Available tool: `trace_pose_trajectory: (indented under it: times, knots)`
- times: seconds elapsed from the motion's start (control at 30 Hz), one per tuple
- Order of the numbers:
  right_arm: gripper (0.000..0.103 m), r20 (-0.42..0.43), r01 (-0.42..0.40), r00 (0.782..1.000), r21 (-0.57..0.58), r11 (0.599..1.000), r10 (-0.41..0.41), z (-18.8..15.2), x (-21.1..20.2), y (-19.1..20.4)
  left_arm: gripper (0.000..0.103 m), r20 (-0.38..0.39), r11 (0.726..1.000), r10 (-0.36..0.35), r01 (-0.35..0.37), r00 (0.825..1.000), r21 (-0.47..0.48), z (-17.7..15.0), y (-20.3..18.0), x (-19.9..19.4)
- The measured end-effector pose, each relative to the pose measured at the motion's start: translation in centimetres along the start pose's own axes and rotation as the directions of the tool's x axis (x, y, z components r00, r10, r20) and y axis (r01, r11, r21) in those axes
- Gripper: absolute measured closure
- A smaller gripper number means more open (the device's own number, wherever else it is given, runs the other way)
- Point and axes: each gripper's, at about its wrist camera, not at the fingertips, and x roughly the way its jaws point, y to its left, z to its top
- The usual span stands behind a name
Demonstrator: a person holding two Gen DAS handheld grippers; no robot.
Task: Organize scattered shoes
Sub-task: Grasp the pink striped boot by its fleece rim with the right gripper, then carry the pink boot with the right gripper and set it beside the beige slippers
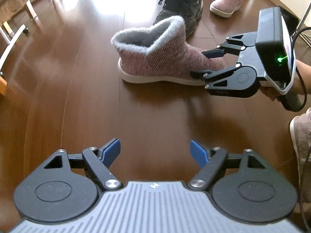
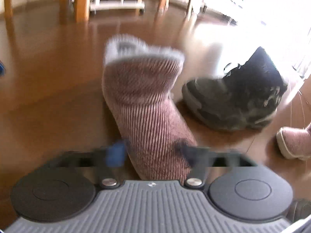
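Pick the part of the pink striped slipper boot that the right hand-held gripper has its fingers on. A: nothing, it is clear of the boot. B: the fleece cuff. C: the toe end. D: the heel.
C: the right hand-held gripper has one finger above and one below the toe end of the pink striped slipper boot, far from its fleece cuff and heel.

Slipper boot [image 1: 167, 62]: pink-and-white diagonal stripe, pale grey fleece lining, white sole. Sneaker [image 1: 182, 5]: black with grey-olive camouflage. Second slipper [image 1: 227, 0]: plain dusty pink, white sole; floor [image 1: 68, 97]: glossy brown wood.
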Motion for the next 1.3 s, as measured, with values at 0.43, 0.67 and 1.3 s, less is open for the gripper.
trace_pose_trajectory:
  times: [0.43,0.67,1.3]
  knots:
    - [0.018,-0.19,-0.205,0.935,0.402,0.892,0.301,-7.9,-13.7,3.4,0.023,0.022,0.988,-0.021,0.018,1.0,0.155,-2.8,-2.7,-1.3]
    - [0.004,-0.066,-0.094,0.991,0.279,0.956,0.117,-6.1,-14.6,4.9,0.023,-0.001,0.991,-0.027,0.027,1.0,0.128,-4.4,-1.6,-2.5]
    - [0.059,-0.186,-0.065,0.969,0.444,0.894,0.163,-13.5,-18.6,6.6,0.023,0.02,0.959,-0.182,0.173,0.983,0.226,-3.9,-3.4,-2.8]
